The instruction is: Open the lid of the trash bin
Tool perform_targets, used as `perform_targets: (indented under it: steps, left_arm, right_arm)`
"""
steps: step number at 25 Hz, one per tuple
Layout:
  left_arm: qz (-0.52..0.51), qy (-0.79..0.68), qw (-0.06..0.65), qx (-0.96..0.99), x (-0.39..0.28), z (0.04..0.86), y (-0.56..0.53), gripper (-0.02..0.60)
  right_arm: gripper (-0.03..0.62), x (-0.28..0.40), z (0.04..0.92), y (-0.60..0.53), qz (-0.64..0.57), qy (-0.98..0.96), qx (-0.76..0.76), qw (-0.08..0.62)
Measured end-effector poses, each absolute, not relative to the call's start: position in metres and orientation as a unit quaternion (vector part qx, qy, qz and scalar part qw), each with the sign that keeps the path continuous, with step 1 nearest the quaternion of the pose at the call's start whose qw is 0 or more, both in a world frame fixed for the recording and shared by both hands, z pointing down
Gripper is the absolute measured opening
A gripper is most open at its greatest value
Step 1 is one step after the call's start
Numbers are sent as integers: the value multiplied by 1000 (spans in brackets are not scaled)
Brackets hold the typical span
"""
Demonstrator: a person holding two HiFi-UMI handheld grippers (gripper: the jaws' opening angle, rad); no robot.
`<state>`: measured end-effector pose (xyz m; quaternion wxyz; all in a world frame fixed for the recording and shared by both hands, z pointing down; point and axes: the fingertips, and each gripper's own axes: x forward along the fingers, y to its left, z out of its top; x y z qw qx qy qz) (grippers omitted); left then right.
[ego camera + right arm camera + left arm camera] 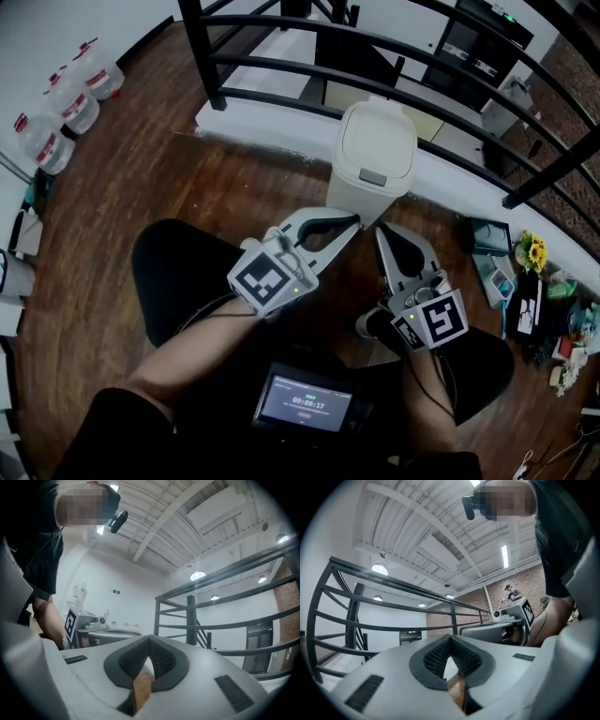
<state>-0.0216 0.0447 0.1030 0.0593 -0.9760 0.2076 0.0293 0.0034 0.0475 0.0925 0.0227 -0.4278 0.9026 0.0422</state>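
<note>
The cream trash bin (375,159) stands on the wooden floor by a white ledge, its lid (377,142) down, with a grey latch at the front edge. My left gripper (354,223) is shut and empty, its tips just in front of the bin's lower front. Slightly right of it, my right gripper (382,232) is also shut and empty, tips near the bin's base. Both gripper views tilt upward: the left gripper (450,640) and right gripper (150,639) show pads meeting, with railing and ceiling beyond. The bin is hidden in both gripper views.
A black railing (281,70) runs behind the bin above the ledge (272,117). Water bottles (70,98) stand far left. Clutter with yellow flowers (536,251) lies on the floor at right. A small screen (305,403) sits at my waist.
</note>
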Motion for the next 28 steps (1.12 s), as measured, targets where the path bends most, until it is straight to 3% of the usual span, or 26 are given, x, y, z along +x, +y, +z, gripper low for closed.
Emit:
perform_targets:
  steps: [19, 23, 28]
  left_arm:
    - [35, 203, 12, -979, -13, 173, 16, 20]
    - [31, 195, 21, -980, -9, 174, 19, 20]
    - [22, 189, 33, -981, -5, 177, 22, 20]
  right_arm:
    - [6, 9, 146, 30, 24, 904, -420, 68]
    - [6, 12, 157, 32, 16, 903, -426, 49]
    - [6, 11, 143, 31, 21, 902, -422, 82]
